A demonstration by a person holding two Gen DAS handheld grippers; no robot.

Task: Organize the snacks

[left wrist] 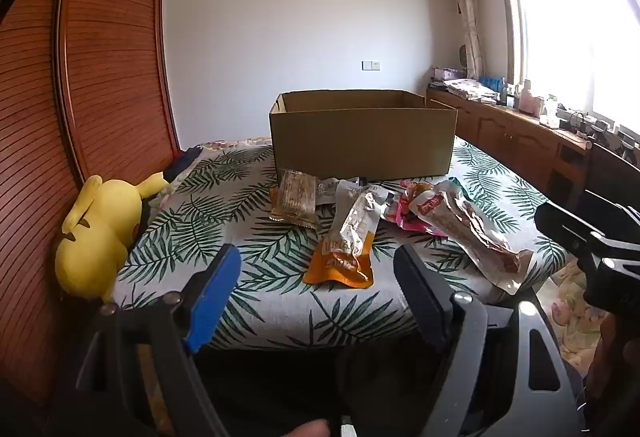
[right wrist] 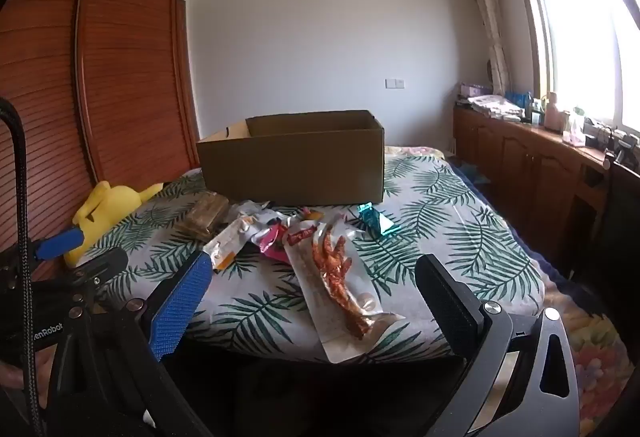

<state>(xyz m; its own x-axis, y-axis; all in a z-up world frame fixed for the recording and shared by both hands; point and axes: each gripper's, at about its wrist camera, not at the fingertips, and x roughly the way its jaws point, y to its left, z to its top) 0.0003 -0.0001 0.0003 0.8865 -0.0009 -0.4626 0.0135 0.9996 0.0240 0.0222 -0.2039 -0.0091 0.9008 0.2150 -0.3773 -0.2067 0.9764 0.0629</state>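
A bed (left wrist: 248, 237) with a leaf-print cover carries all the task items. An open cardboard box (left wrist: 362, 141) stands upright toward the far end of the bed, its top flaps folded out of the way; its inside cannot be seen from either view.

The snacks lie in a loose cluster just in front of the box's near wall:
- a brown biscuit pack (left wrist: 294, 199), nearest the box's left corner;
- a white-and-orange pouch (left wrist: 348, 241), its orange end pointing toward the near edge of the bed;
- a pink wrapper (right wrist: 272, 243), partly under its neighbours;
- a long clear pack of chicken feet (right wrist: 340, 285), reaching to the near edge of the bed and slightly overhanging it;
- a teal wrapper (right wrist: 374, 219), apart from the cluster, below the box's right corner.

The left gripper (left wrist: 318, 273) hovers off the near edge of the bed, jaws spread wide, nothing between them. The right gripper (right wrist: 312, 285) is likewise wide open and empty (the chicken-feet pack lies ahead of it, untouched).

A yellow plush toy (left wrist: 96, 233) lies at the left edge of the bed, against a wooden wardrobe (left wrist: 100, 57).
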